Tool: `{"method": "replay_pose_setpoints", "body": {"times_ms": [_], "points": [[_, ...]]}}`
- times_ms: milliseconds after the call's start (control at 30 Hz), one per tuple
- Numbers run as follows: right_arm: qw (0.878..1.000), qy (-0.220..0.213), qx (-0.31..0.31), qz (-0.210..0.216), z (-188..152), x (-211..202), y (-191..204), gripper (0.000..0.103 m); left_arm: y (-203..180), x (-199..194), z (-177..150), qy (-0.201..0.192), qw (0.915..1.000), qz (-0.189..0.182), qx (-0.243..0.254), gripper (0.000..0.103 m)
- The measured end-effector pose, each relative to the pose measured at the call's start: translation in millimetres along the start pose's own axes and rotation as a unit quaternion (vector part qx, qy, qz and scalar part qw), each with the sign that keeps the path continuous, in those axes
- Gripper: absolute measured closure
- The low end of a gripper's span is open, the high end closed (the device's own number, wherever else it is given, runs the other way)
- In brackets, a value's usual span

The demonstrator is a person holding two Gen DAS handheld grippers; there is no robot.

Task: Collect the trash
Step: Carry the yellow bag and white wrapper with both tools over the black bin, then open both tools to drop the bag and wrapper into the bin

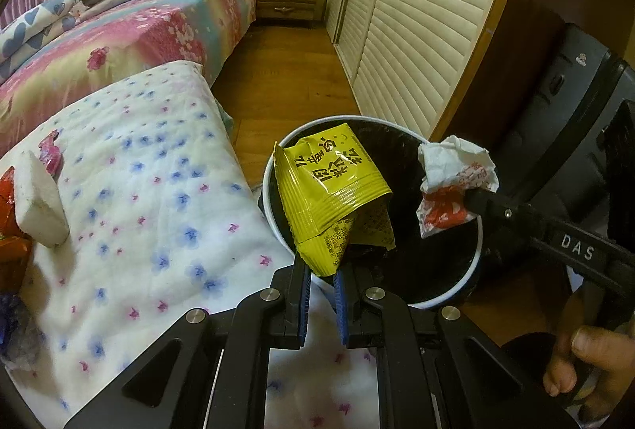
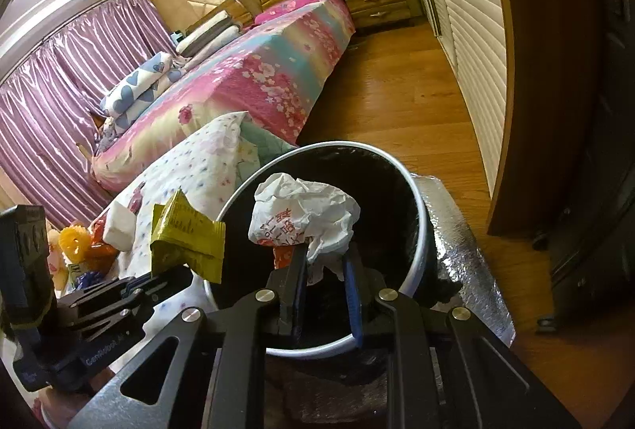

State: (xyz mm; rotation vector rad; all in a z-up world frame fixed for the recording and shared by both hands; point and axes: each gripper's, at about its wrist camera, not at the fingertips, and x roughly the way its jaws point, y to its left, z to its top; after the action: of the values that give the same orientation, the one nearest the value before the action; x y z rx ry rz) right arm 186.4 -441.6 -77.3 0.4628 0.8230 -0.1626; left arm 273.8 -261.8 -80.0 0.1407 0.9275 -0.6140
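Yellow packet (image 1: 331, 191): clamped in left gripper (image 1: 321, 274), above bin (image 1: 472, 262) rim
Paper wad (image 2: 303, 214): clamped in right gripper (image 2: 325, 258)
Risk: packet dropping outside, released too near rim

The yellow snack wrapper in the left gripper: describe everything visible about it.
The yellow snack wrapper is a crinkled, glossy foil-like packet with black printed characters and ribbed, sealed edges. It looks empty and folded over on itself. The left gripper has its jaws shut on the packet's lower corner, holding it tilted up over the near rim of the round white-rimmed trash bin with a black liner. It appears to touch nothing but the jaws.
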Motion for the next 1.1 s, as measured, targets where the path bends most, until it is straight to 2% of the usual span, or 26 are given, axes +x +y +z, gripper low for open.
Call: {"method": "replay_pose_setpoints", "body": {"times_ms": [800,833,867,933,967,1000,1067,1100], "points": [[1.0,0.017,-0.002,-0.009,12.0,16.3,-7.8,0.082,-8.9,4.2,5.0,0.005,1.0,0.005,0.001,0.092],[1.0,0.019,-0.001,-0.008,12.3,16.6,-9.0,0.082,-9.0,4.0,4.9,0.005,1.0,0.002,0.001,0.091],[1.0,0.019,0.0,-0.008,12.8,17.2,-9.8,0.081,-9.4,3.8,4.8,0.006,1.0,0.0,0.001,0.085],[1.0,0.019,0.0,-0.009,13.6,17.8,-9.9,0.079,-9.3,1.1,4.2,0.002,1.0,0.009,0.001,0.064],[1.0,0.02,0.001,-0.008,13.5,17.7,-9.9,0.077,-9.0,-1.8,3.5,-0.003,0.9999,0.012,0.001,0.049],[1.0,0.019,0.004,-0.007,14.1,17.1,-10.4,0.072,-8.5,-6.3,2.4,-0.01,0.9998,0.014,0.0,0.043],[1.0,0.014,0.006,-0.005,14.1,13.7,-10.2,0.062,-6.8,-13.8,-1.3,-0.015,0.9997,0.017,-0.002,0.043],[1.0,0.011,0.007,-0.004,13.5,12.6,-9.6,0.05,-4.9,-17.3,-4.1,-0.016,0.9997,0.016,-0.004,0.043]]}}
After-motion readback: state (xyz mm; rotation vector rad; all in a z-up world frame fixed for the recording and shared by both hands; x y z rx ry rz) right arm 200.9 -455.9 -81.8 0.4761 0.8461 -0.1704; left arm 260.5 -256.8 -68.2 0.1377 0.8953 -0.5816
